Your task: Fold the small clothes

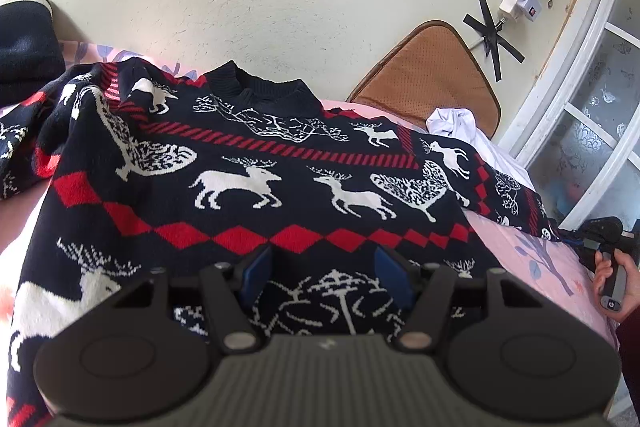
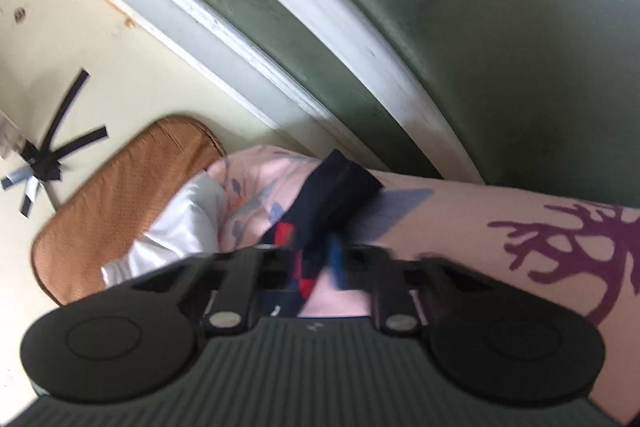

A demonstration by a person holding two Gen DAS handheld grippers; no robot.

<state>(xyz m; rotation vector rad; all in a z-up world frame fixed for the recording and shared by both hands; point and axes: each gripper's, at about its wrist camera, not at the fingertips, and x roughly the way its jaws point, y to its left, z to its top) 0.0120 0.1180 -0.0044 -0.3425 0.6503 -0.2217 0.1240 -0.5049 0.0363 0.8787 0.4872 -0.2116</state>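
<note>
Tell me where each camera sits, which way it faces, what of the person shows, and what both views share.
Left wrist: sits on the left gripper, low over the bed, facing the wall across the spread reindeer sweater; jaws open, and the person's right hand shows at the far right.
Right wrist: sits on the right gripper, tilted toward the window frame; jaws closed on the sweater's sleeve cuff. No hand shows.
Shared: sweater, brown cushion, white cloth, pink bedsheet, black tape on the wall.

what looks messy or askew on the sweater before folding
The sweater isn't flat: its left sleeve is bunched and folded over near the shoulder, while the right sleeve lies stretched out. A crumpled white cloth sits behind it.
</note>
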